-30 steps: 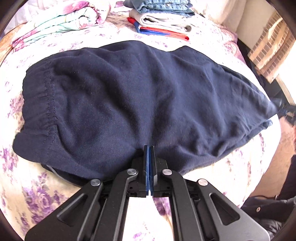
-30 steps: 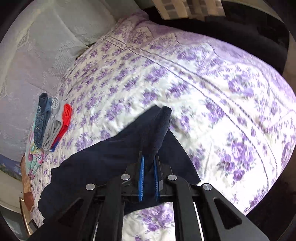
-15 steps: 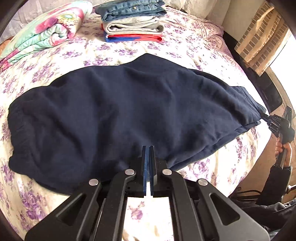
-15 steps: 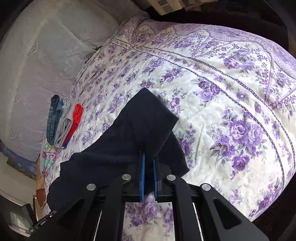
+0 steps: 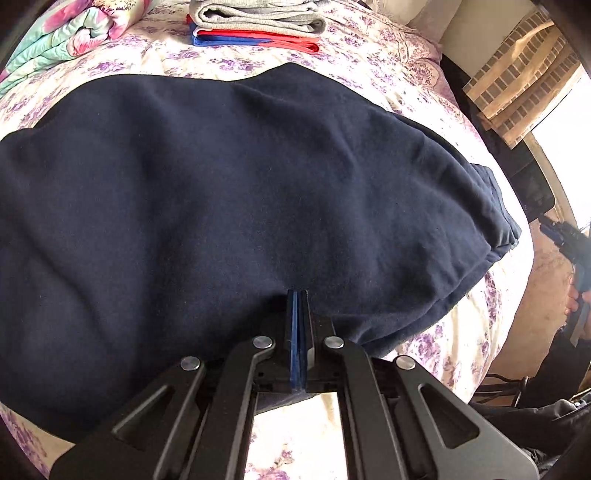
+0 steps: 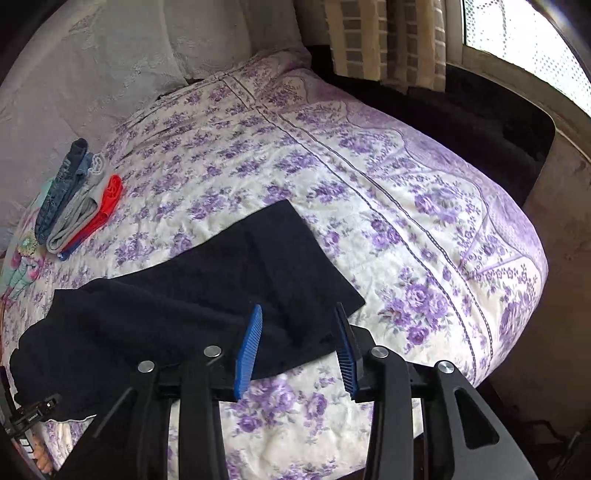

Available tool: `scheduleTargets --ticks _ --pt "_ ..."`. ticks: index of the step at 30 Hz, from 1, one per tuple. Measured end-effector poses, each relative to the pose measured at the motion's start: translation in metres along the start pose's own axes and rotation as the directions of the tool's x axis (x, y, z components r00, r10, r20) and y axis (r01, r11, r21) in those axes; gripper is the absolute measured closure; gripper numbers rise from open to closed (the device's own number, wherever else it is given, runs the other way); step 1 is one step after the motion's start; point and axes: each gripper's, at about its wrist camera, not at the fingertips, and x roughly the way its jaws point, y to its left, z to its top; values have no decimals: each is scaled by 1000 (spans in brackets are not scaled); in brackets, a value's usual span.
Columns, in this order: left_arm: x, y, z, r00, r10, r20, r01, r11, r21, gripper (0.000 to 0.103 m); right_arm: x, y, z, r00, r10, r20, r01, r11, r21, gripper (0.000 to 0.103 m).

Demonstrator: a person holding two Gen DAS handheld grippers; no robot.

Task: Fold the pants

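Observation:
The dark navy pants [image 5: 240, 206] lie spread flat on the floral bed, folded lengthwise, leg ends toward the right. My left gripper [image 5: 297, 295] is shut on the near edge of the pants, blue pads pressed together. In the right wrist view the leg end of the pants [image 6: 258, 273] lies flat on the bed. My right gripper [image 6: 299, 314] is open, its blue pads [image 6: 249, 347] spread just above the near edge of the cloth and holding nothing. The right gripper also shows at the far right of the left wrist view [image 5: 569, 240].
A stack of folded clothes [image 5: 255, 26], grey over red and blue, sits at the far side of the bed; it also shows in the right wrist view [image 6: 77, 199]. A folded floral blanket [image 5: 62, 33] lies at the far left. The bed edge [image 6: 532, 280] drops off at right, by a window.
My right gripper has opened and let go of the leg end, which now lies flat on the bed. My left gripper stays shut on the pants' near edge and has moved closer.

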Motion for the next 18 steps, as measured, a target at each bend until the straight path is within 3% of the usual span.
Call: scheduleTargets --ticks 1,3,6,8,9,14,16,18 --pt "-1 -2 -1 1000 8 7 -8 1000 13 102 2 24 7 997 77 -5 -78 996 -53 57" --pt "-3 -5 -6 999 24 24 -25 999 47 102 14 82 20 966 248 -68 -256 949 -183 52" --pt "-1 -9 -7 998 29 50 -33 997 75 102 40 184 32 897 396 -197 -442 814 -378 52" --pt "-1 -8 -5 999 15 52 -19 997 70 102 63 248 36 850 438 -291 -526 710 -467 52" --pt "0 -6 -5 999 7 50 -10 998 64 102 73 279 33 840 432 -327 -542 672 -505 52" --pt "-1 -2 -7 999 -13 53 9 998 62 102 120 381 17 858 317 -404 -513 514 -687 52" --pt "-2 -1 -9 998 -13 57 10 998 67 102 135 394 12 863 271 -427 -506 482 -715 52" --pt "-2 -2 -9 998 -13 61 9 997 74 102 145 397 11 857 254 -448 -514 478 -712 52"
